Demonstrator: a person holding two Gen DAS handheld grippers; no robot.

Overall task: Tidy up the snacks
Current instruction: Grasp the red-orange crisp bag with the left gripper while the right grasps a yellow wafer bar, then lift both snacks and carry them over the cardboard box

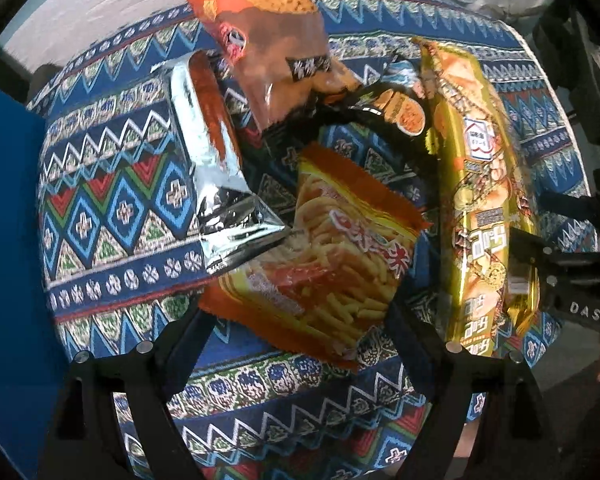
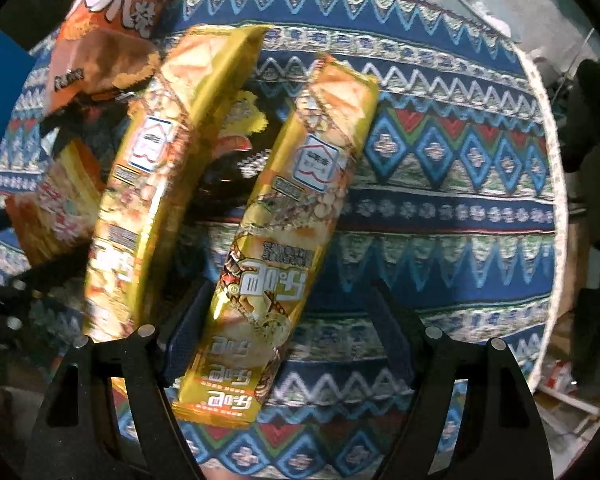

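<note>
Both my grippers spread, gripping nothing: left gripper [image 1: 300, 320] over fries bag [image 1: 324, 256], right gripper [image 2: 288, 340] straddling gold packet [image 2: 276, 232]. Risk: slick foil squirting sideways on closing.

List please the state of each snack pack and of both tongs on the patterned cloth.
Fries pack: sealed, lying flat between the left tongs, not gripped.
Silver pack: lying face down.
Orange pack: lying on other packs.
Right gold pack: lying between the right tongs, not gripped.
Left gold pack: lying on its side edge.
Both tongs: open.
</note>
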